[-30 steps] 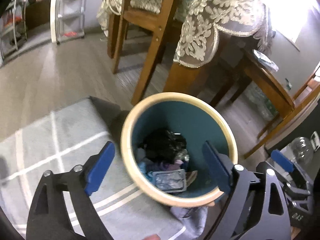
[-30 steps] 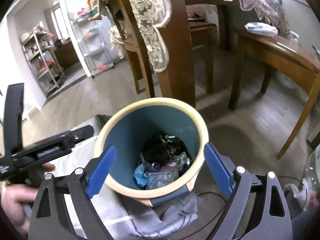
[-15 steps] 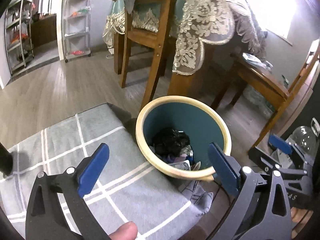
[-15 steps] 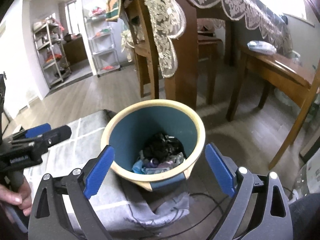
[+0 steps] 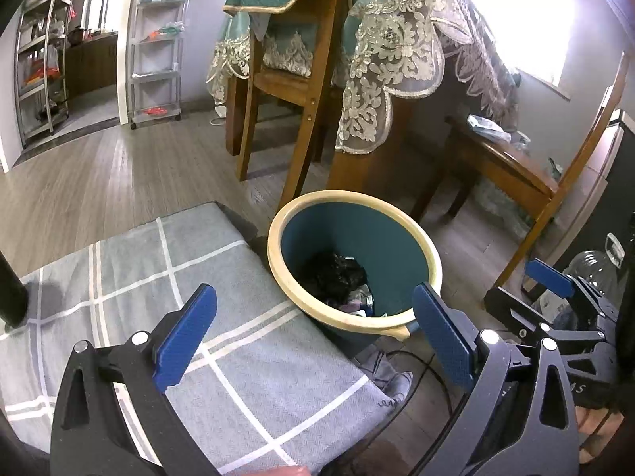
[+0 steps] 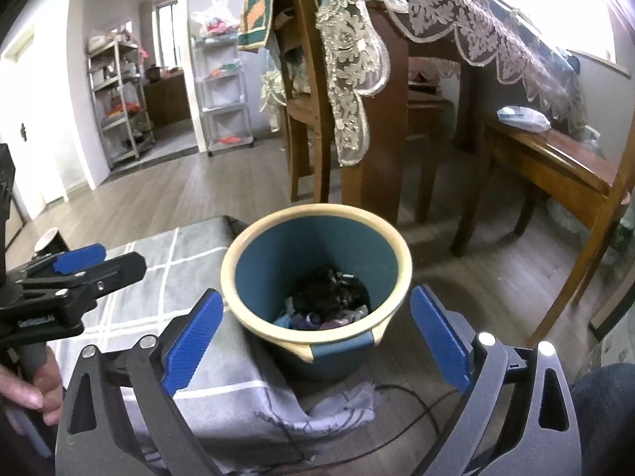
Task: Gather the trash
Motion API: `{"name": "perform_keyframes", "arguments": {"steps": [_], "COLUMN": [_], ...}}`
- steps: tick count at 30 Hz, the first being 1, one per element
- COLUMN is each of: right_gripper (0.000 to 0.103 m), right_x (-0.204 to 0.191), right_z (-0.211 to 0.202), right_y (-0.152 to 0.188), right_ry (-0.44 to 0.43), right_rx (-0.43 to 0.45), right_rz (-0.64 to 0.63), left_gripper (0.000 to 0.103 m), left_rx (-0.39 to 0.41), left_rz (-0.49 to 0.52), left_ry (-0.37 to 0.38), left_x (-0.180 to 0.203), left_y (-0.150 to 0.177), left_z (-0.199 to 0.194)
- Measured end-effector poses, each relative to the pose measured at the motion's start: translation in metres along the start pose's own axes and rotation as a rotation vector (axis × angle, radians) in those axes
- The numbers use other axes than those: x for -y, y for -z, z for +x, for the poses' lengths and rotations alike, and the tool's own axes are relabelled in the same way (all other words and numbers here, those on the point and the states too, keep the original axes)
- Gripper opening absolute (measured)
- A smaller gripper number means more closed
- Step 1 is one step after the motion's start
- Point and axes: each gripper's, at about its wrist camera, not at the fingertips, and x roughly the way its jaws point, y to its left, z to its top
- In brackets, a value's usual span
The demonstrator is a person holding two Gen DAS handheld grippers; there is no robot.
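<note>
While both claws gape wide with nothing between their blue pads, we count 1 trash bin (image 5: 354, 261), teal with a cream rim, standing on the wood floor at the centre of each view. Our left gripper (image 5: 313, 337) has just finished spreading its jaws, and it frames the bin's near rim and a grey cloth with white grid lines (image 5: 166, 289) at lower left. Our right gripper (image 6: 313, 337) brackets the same bin from a little to its right. Inside the bin we see 1 crumpled black bag (image 6: 331, 287) over pale and purple scraps; their number we cannot tell. Writing shows on the left gripper's black body at the left edge of the right view, too blurred to read. Around the bin stand 1 lace-covered table (image 6: 397, 12), 1 wooden chair (image 5: 285, 79), 1 wooden bench (image 6: 555, 158) at right, and 2 shelf racks at upper left. 1 black cable (image 6: 397, 396) trails across the floor below the bin.
</note>
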Motion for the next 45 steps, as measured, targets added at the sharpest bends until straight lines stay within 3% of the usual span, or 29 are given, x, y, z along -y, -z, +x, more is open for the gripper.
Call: {"name": "perform_keyframes", "arguments": {"steps": [45], "right_gripper": [0.096], "right_x": [0.0019], "right_z": [0.0020], "right_y": [0.0009], "right_ry": [-0.002], "right_rx": [-0.006], "right_rz": [0.011], "left_gripper": [0.097], "left_rx": [0.003], "left_rz": [0.005], "left_ry": [-0.002], "left_x": [0.0021], "left_y": [0.0007], "left_z": [0.0009]}}
